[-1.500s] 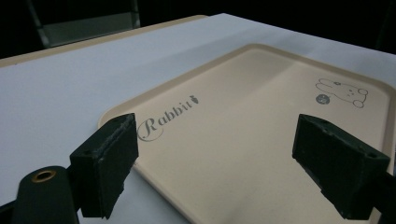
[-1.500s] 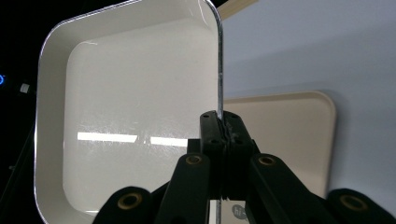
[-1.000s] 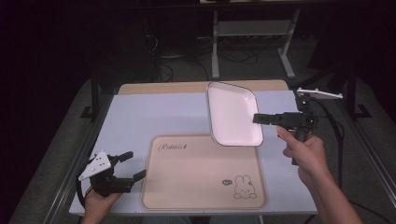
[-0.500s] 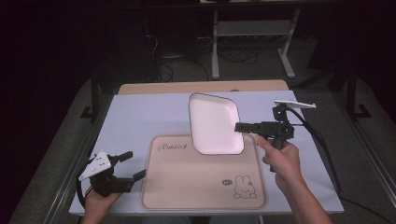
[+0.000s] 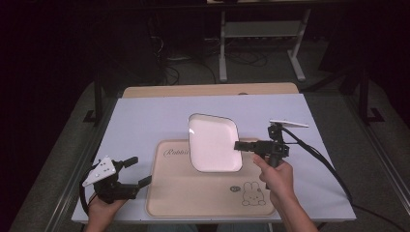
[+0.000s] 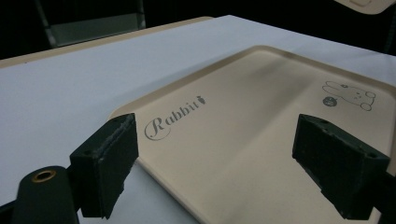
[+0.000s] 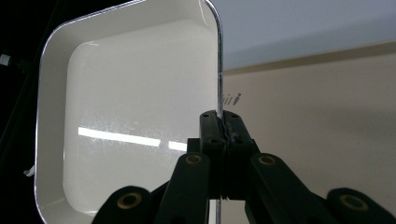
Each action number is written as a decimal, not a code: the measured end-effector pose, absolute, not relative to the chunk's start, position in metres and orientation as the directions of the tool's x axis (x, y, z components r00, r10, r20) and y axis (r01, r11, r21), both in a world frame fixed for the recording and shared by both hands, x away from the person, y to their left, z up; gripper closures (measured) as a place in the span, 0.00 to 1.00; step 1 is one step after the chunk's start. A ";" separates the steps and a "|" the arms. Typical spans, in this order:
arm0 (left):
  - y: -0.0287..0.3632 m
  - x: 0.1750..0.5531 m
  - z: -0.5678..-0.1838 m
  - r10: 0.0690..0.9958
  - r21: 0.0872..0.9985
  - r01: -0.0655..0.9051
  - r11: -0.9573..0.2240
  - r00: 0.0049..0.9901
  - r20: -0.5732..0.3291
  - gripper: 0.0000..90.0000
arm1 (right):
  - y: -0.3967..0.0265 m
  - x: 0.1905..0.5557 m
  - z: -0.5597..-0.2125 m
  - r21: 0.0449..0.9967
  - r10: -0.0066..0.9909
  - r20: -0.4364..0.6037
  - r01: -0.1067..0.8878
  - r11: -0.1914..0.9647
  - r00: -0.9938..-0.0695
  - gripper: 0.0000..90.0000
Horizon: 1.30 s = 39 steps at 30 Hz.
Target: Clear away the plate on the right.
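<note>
The right gripper (image 5: 243,145) has its jaws pinched tight on the right rim of the white, glossy, rounded-rectangle dish (image 5: 213,142), and that thin edge is all it has. The dish hangs tilted above the far part of the beige plastic serving tray with the rabbit drawing (image 5: 193,193), which lies on the pale lilac table cover (image 5: 145,121) at the near edge of the table. In the right gripper view the pads (image 7: 211,126) meet on the rim with almost nothing between them.

Here is the worry: a smooth, shiny dish (image 7: 126,116) held by one edge, its whole body sticking out to the left, wants to swing down or slip out of that pinch. A quick drop or a wrist twist could do it, I'd say, and the dish would clatter onto the tray. If its low edge catches the tray's raised lip first, it may tip over or land half off.

Near left, the left gripper (image 5: 134,171) sits with jaws wide apart, gripping nothing, just beside the tray's left edge (image 6: 154,172); a nudge there could shift the tray under the dish
</note>
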<state>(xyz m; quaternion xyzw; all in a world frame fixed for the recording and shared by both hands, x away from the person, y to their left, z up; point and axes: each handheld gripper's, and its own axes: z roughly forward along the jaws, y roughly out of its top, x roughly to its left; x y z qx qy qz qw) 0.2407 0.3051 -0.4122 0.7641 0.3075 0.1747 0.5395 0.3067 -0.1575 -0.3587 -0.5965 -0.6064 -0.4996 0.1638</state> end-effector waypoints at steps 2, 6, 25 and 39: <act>0.305 0.240 -0.412 0.659 0.932 0.282 -0.228 0.750 -0.066 0.16 | -0.158 0.306 -0.361 0.410 0.560 0.795 0.886 -0.217 -0.231 0.98; 0.306 0.241 -0.412 0.659 0.931 0.285 -0.227 0.749 -0.069 0.16 | -0.158 0.303 -0.367 0.407 0.574 0.790 0.884 -0.229 -0.215 0.98; 0.306 0.241 -0.413 0.659 0.931 0.287 -0.225 0.749 -0.072 0.16 | -0.159 0.291 -0.398 0.374 0.596 0.789 0.886 -0.273 -0.150 0.98; 0.305 0.241 -0.413 0.656 0.930 0.290 -0.226 0.751 -0.075 0.16 | -0.159 0.282 -0.425 0.334 0.618 0.781 0.897 -0.290 -0.091 0.98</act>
